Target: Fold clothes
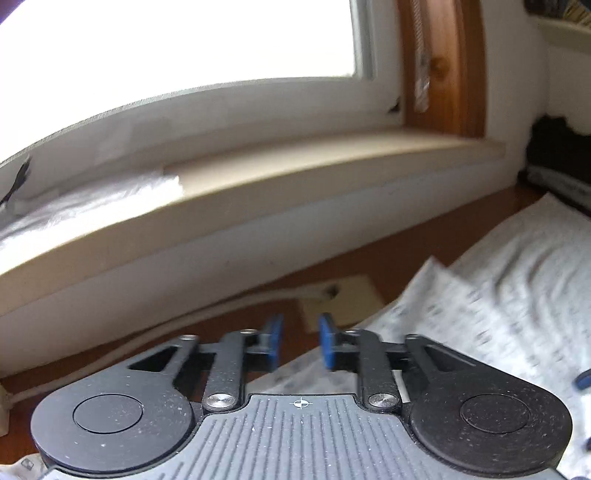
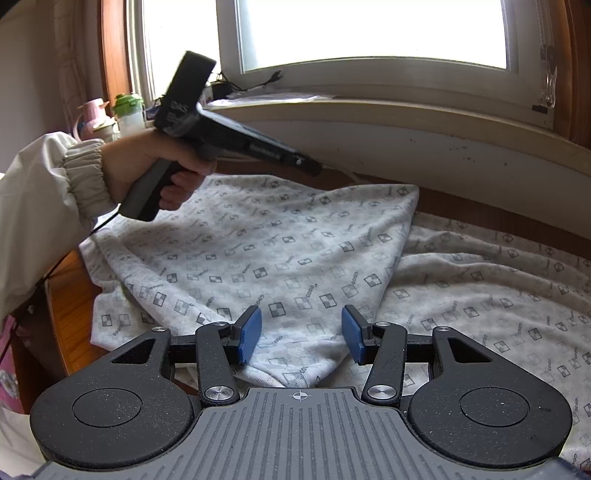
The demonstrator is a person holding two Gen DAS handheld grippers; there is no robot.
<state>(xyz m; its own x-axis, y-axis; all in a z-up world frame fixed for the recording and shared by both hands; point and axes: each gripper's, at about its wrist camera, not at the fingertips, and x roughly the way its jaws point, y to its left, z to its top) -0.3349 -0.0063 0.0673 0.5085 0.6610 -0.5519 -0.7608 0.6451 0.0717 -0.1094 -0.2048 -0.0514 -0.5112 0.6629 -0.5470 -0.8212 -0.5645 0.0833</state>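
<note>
A white knitted garment printed with small grey checkered squares [image 2: 280, 258] lies spread over a brown wooden worktop [image 2: 70, 291], its soft, slightly nubbly cloth rumpled into shallow waves. One panel is folded over into a broad triangle whose far corner points toward the wall on the right, and its near tip runs down between the fingers of the right gripper [image 2: 301, 336]. More of the same cloth stretches away to the right and is cut off by the frame edge.

The right gripper, black metal with ribbed blue pads [image 2: 249, 334], hovers just above the cloth with its jaws spread wide, holding nothing. In the left wrist view the left gripper [image 1: 301, 341] also stands with a clear gap between its blue pads and nothing between them; it hangs over the bare worktop at the garment's blurred edge [image 1: 480, 295]. From the right wrist view the same tool shows as a black pistol-grip handle in a hand [image 2: 155, 162] with a cream elastic-cuffed sleeve [image 2: 48, 195], raised above the far left of the cloth; its fingers are hidden there.

Beyond runs a cream window sill [image 2: 388, 114] under a bright, washed-out window [image 2: 369, 33]. A pink bottle [image 2: 94, 114] and a green-lidded bottle [image 2: 129, 110] stand far left, small and partly hidden.
</note>
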